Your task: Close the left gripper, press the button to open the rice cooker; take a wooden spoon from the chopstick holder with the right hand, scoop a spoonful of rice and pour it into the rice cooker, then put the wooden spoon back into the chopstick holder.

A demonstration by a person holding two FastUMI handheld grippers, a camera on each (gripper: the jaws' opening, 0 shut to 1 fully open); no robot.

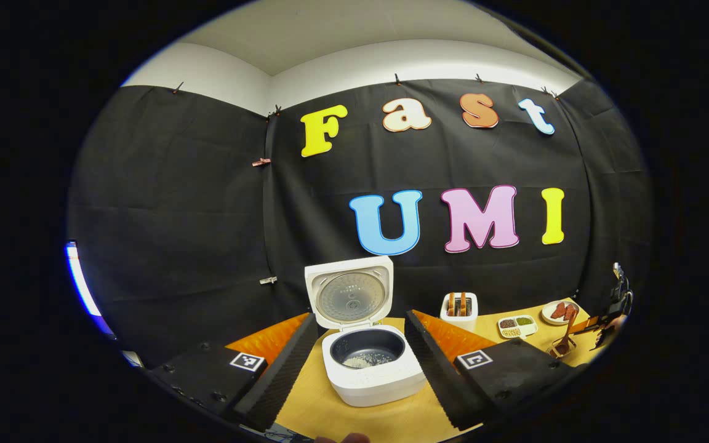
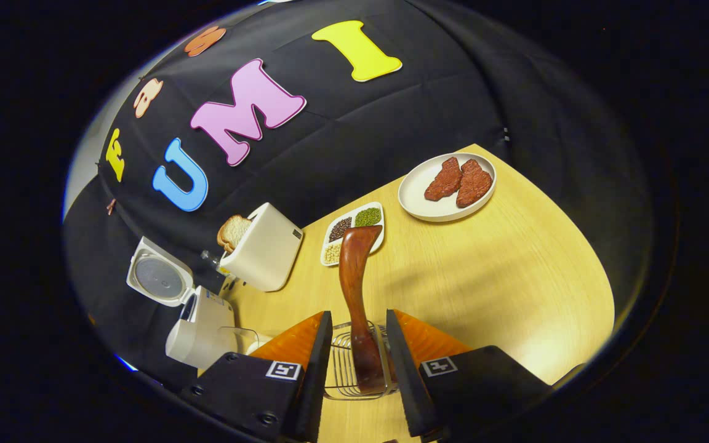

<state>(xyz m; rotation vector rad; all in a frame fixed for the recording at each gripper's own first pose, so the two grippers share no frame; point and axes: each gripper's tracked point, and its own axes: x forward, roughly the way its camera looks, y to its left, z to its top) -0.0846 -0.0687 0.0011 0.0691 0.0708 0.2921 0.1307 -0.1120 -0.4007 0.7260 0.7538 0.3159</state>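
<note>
Half the wooden spoon (image 2: 355,277) hides inside the chopstick holder (image 2: 339,369).

The left gripper view looks level across the tabletop (image 1: 330,412) toward the back wall, close to the open rice cooker (image 1: 372,366) low in the centre of frame. The right gripper view is tilted, looking down from near the wire holder (image 2: 348,363) at bottom centre. Both views share the cooker, toaster (image 2: 263,253), divided dish (image 2: 354,231) and plate (image 2: 447,184)
</note>
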